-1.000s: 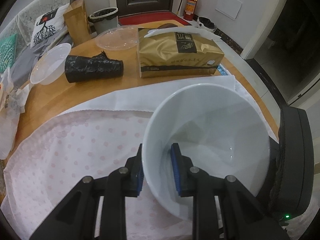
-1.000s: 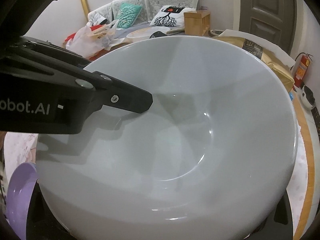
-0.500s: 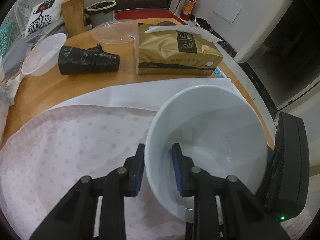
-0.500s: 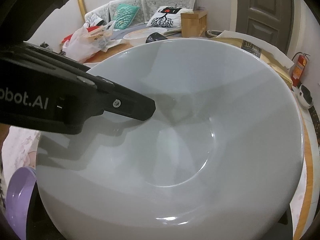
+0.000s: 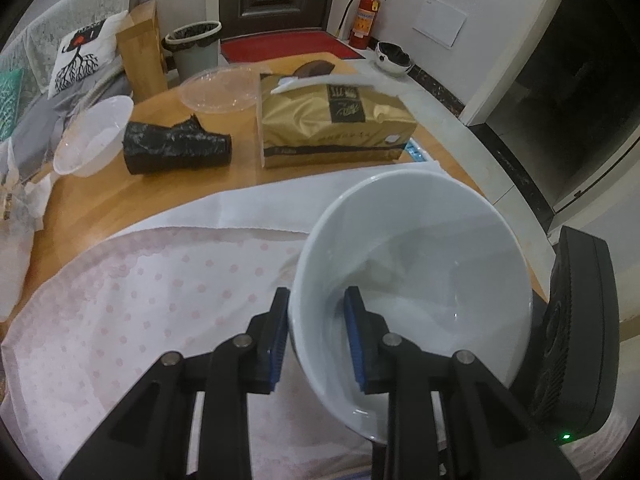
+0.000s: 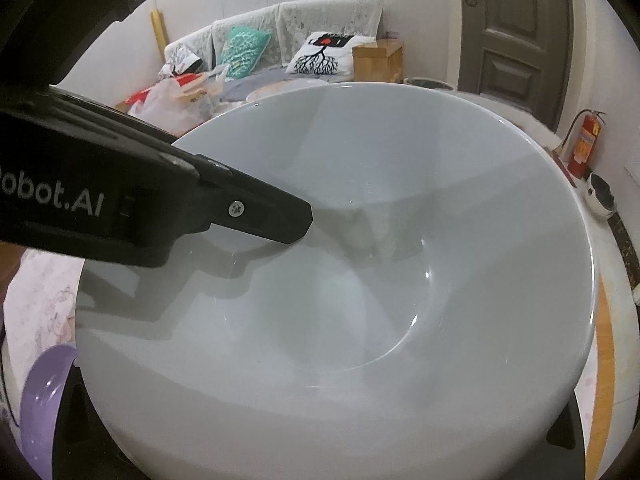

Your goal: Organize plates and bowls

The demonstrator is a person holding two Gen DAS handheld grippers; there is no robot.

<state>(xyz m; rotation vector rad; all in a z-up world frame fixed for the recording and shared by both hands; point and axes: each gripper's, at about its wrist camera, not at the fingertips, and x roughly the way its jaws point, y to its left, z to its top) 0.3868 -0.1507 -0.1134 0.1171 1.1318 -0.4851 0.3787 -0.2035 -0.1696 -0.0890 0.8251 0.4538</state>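
Note:
A large white ceramic bowl (image 5: pixel 416 280) is held above the pink dotted tablecloth (image 5: pixel 140 300). My left gripper (image 5: pixel 316 336) is shut on its near rim, one blue pad inside and one outside. In the right wrist view the same bowl (image 6: pixel 360 300) fills the frame, with the left gripper's black finger (image 6: pixel 256 216) reaching into it from the left. The right gripper's body (image 5: pixel 576 340) sits beyond the bowl's right side; its fingers are hidden under the bowl. A purple bowl (image 6: pixel 44 392) shows at the lower left of the right wrist view.
On the wooden table (image 5: pixel 100 200) behind stand a gold tissue pack (image 5: pixel 332 128), a black crumpled bag (image 5: pixel 176 148), a clear plastic bowl (image 5: pixel 96 136) and a clear lid (image 5: pixel 220 92). White bags (image 5: pixel 16 216) lie at the left edge.
The bowl has been carried a little to the right and farther over the cloth, still held by the left gripper. The table items have shifted in view accordingly.

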